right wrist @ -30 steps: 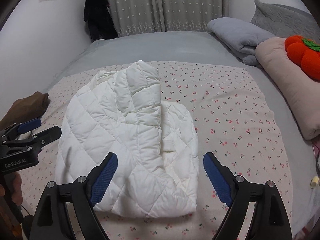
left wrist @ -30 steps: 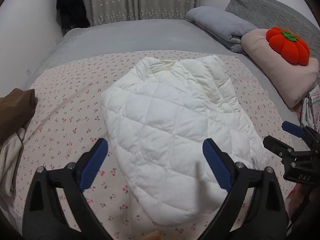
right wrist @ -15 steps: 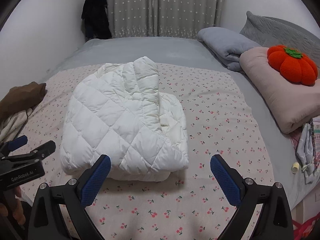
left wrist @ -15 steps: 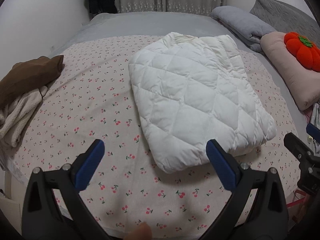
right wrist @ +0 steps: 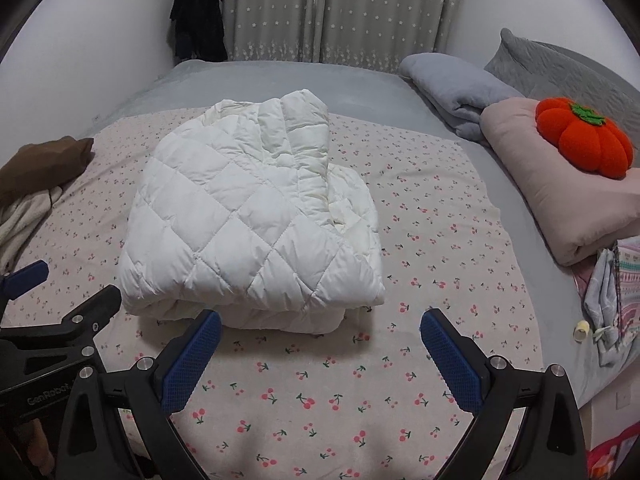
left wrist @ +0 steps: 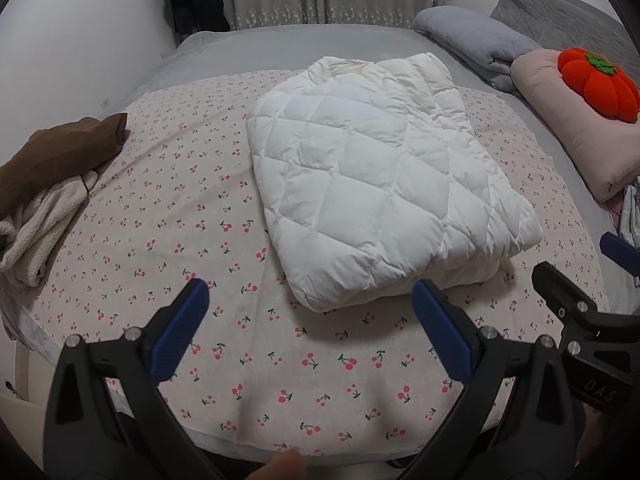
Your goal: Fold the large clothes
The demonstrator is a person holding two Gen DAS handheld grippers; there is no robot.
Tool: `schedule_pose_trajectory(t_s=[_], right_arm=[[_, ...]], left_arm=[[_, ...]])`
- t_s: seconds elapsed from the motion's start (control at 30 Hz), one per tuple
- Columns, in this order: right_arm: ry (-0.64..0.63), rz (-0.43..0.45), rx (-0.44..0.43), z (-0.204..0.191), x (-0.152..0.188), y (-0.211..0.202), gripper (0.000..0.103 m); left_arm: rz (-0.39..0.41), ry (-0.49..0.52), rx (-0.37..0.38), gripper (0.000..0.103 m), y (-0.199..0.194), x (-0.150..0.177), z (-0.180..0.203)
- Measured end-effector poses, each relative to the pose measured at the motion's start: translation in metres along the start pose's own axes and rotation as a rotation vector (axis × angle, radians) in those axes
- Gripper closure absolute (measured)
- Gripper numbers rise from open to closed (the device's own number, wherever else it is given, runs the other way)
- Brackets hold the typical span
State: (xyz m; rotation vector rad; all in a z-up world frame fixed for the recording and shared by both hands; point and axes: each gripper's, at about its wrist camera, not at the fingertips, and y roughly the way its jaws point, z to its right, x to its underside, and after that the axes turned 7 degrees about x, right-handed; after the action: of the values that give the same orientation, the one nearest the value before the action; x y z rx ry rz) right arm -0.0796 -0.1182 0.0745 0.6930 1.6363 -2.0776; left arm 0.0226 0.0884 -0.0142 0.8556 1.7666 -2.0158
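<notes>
White quilted jacket [left wrist: 384,184] lies folded into a thick rectangular bundle on the cherry-print sheet [left wrist: 168,216], roughly mid-bed. Diamond stitching faces up. In the right wrist view the jacket [right wrist: 248,216] shows a padded flap folded lengthwise along the top, with stacked layers visible at the near edge. Nothing touches it.

Left gripper [left wrist: 310,328] hangs over the near part of the sheet, just short of the bundle's near corner. Its blue-padded fingers [left wrist: 182,330] are spread wide and hold nothing. Right gripper [right wrist: 320,356] sits likewise near the bundle's front edge, fingers [right wrist: 450,360] spread wide, empty, apart from the fabric. Each gripper shows at the edge of the other's view: the right one at the right margin [left wrist: 580,308], the left one at the left margin [right wrist: 60,320].

Cherry-print sheet [right wrist: 420,240] covers the near part of a grey bed [right wrist: 280,84]. At the left edge lies a heap of clothes: a brown garment [left wrist: 56,156] on top of a cream fleecy one [left wrist: 36,224].

To the right, a folded pink blanket [right wrist: 560,184] carries an orange pumpkin-shaped cushion [right wrist: 584,136]. Beyond it lie a folded grey blanket [right wrist: 456,84] and a grey quilted pillow [right wrist: 560,72]. Patterned fabric [right wrist: 616,292] sits at the near right corner.

Star-patterned grey curtains [right wrist: 332,8] close the far wall; a dark garment [right wrist: 198,12] hangs beside them on the left.
</notes>
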Motion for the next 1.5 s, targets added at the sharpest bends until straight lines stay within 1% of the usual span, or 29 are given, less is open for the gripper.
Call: schedule_pose_trajectory(t_s=[0.3,0.6,1.5], right_arm=[[-0.001,-0.013,-0.019,-0.002,0.003,0.005,0.002],[-0.013,-0.021,-0.021,-0.002,0.006,0.01,0.002],[-0.02,-0.023,-0.034,-0.001,0.007,0.013,0.002]], left_arm=[[-0.013,-0.017,-0.005,0.002,0.002,0.004,-0.002],[-0.025,-0.008,0.001,0.002,0.005,0.007,0.001],[-0.027,-0.014,0.009,0.002,0.006,0.008,0.001]])
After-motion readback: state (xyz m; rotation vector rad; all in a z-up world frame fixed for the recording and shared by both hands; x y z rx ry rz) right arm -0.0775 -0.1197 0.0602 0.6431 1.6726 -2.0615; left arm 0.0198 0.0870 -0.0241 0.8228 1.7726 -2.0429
